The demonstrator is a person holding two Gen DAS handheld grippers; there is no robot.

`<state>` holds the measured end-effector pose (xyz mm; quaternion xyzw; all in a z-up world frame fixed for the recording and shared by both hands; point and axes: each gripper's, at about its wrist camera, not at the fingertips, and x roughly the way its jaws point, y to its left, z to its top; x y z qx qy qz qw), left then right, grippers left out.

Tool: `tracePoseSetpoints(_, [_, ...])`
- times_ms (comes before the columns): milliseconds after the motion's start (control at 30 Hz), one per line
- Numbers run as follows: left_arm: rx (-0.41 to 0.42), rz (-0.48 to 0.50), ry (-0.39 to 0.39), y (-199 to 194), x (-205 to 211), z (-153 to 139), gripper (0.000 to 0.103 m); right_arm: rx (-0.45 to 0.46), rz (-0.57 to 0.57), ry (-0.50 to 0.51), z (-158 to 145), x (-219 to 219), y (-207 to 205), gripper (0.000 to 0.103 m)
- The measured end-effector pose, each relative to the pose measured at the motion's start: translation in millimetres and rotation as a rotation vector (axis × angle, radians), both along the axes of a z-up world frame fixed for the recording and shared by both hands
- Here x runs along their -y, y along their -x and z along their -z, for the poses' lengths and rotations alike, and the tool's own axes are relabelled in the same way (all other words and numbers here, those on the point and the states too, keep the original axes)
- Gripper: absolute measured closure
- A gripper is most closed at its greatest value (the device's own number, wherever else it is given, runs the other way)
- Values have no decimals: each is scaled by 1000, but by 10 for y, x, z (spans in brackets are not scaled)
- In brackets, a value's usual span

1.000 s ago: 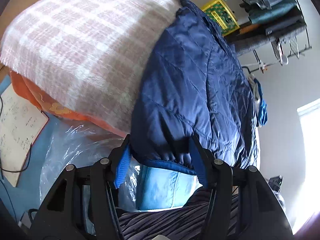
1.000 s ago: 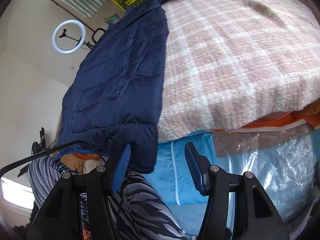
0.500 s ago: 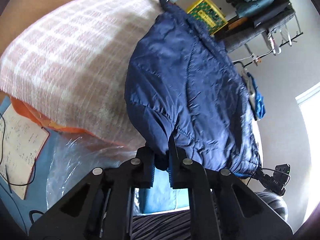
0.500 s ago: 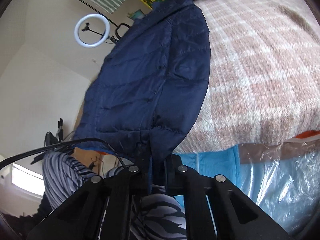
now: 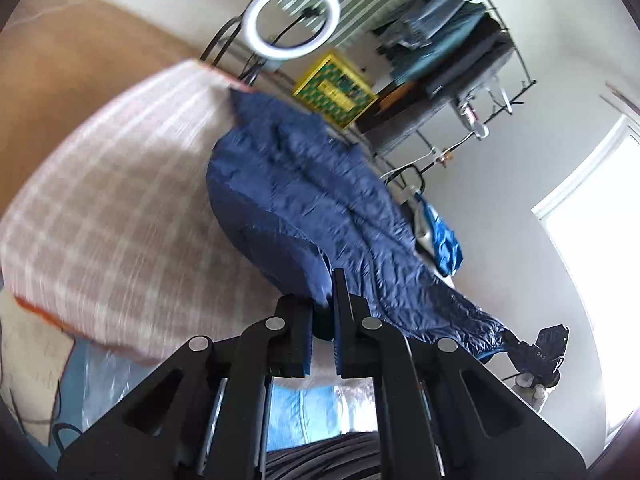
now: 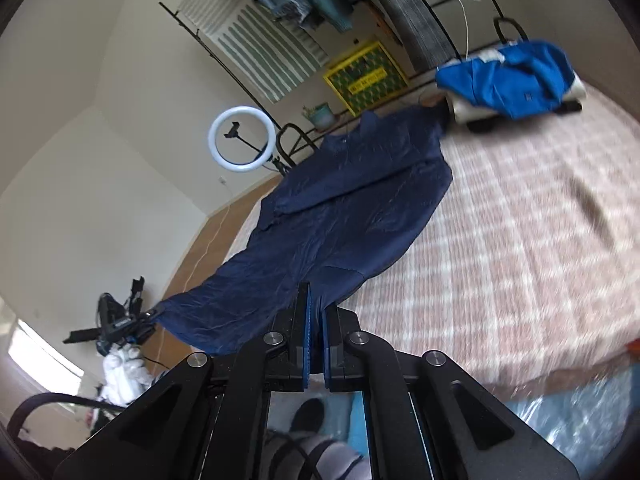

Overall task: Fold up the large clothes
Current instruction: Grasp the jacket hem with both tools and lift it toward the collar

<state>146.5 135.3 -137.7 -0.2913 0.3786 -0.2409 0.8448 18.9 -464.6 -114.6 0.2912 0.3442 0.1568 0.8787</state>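
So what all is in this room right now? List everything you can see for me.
puffer jacket: one, navy, on the bed, its near hem lifted off the blanket
blanket: one, pink and white check, covering the bed
blue garment: one, bright blue, at the bed's far end
ring light: one, white, on a stand beyond the bed
crate: one, yellow, by the far wall
clothes rack: one, dark metal, holding folded clothes
window: one, bright, on the side wall
left gripper: one, black, jaws shut on the jacket hem
right gripper: one, black with blue pads, jaws shut on the hem
person's leg: striped trousers, below the right gripper
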Motion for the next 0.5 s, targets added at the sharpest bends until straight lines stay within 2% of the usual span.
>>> tracePoseSetpoints(267, [11, -23, -12, -246, 173, -275, 98, -9, 45, -68, 25, 201, -88, 100])
tracePoseSetpoints(500, [55, -40, -47, -686, 362, -606, 98, 27, 71, -86, -203, 279, -529, 100])
